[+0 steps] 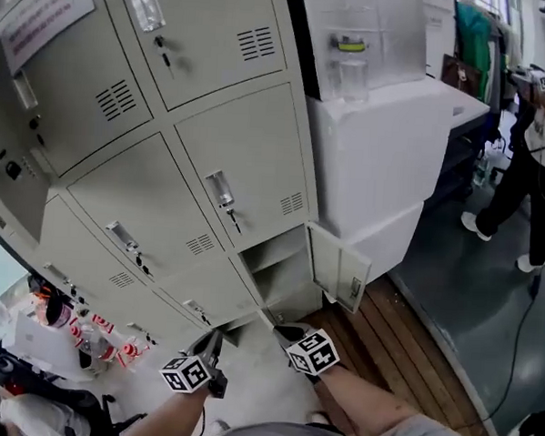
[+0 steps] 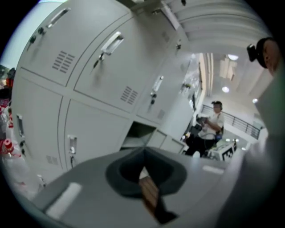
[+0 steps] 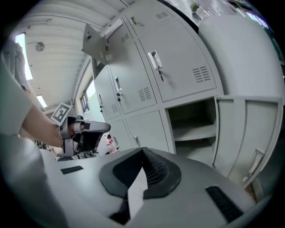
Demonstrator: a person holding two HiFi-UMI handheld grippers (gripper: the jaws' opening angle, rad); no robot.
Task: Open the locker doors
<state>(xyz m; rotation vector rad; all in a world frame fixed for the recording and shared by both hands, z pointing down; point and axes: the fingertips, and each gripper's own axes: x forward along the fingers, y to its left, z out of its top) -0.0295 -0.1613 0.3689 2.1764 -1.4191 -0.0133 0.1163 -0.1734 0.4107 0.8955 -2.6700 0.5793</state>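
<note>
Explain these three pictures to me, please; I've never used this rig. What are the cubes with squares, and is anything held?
A person wears a head camera and carries a two-jaw gripper in each hand. The head view looks down at metal lockers; one bottom compartment stands open, its door swung right. The marker cubes are parts of the grippers. The other two pictures look along each gripper's own jaws: the left gripper and the right gripper are both shut, with nothing between the jaws.
</note>
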